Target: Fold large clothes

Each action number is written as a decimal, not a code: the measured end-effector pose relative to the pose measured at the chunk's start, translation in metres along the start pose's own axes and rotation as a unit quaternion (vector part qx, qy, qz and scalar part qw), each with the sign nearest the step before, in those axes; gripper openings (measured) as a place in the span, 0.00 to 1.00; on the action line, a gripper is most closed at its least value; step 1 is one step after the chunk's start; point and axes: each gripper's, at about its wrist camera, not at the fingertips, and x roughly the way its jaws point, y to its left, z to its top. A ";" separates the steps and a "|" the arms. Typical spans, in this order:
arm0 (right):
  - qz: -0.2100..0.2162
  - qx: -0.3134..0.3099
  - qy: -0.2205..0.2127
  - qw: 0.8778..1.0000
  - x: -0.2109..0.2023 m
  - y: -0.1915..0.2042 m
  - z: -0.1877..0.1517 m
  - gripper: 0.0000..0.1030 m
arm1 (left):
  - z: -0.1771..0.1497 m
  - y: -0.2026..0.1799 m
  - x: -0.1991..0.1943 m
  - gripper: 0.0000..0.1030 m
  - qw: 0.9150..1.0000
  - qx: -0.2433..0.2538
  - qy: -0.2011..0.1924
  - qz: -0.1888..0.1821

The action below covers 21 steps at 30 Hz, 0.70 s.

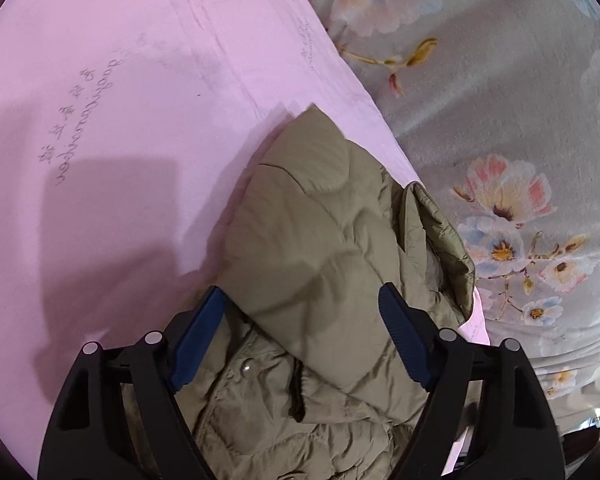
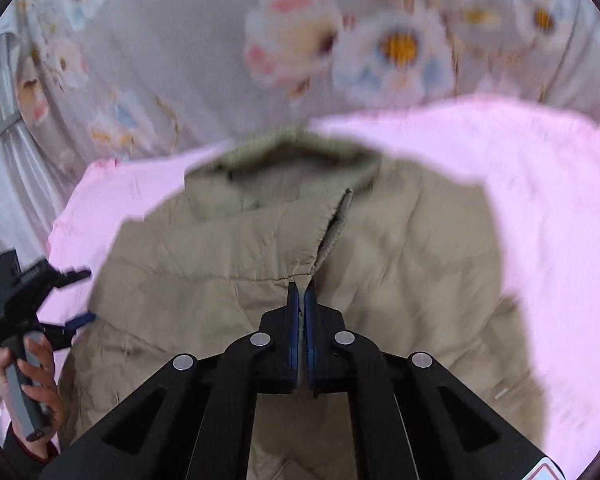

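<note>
An olive-green padded jacket (image 1: 324, 248) lies on a pink sheet (image 1: 120, 120), with one sleeve folded over its body. My left gripper (image 1: 302, 300) is open, its blue pads on either side of the folded sleeve, just above it. In the right wrist view the jacket (image 2: 400, 248) spreads out with its collar at the far side. My right gripper (image 2: 301, 292) is shut on a fold of the jacket fabric near the front opening. The left gripper (image 2: 78, 296) also shows at the left of that view, open, held by a hand at the jacket's edge.
A grey quilt with a flower print (image 1: 500, 120) lies beyond the pink sheet and also shows in the right wrist view (image 2: 260, 40). Pale pleated fabric (image 2: 8, 184) hangs at the far left. The pink sheet (image 2: 540, 200) extends to the right of the jacket.
</note>
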 end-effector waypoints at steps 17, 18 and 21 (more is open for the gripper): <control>-0.037 0.032 0.078 0.996 0.047 -0.067 -0.040 0.02 | -0.009 -0.029 0.034 0.20 0.977 0.136 -0.026 0.164; -0.037 0.031 0.079 0.996 0.049 -0.067 -0.043 0.02 | -0.011 -0.031 0.035 0.19 0.974 0.145 -0.030 0.172; -0.045 0.018 0.084 0.995 0.054 -0.062 -0.050 0.03 | -0.020 -0.038 0.040 0.19 0.961 0.181 -0.041 0.205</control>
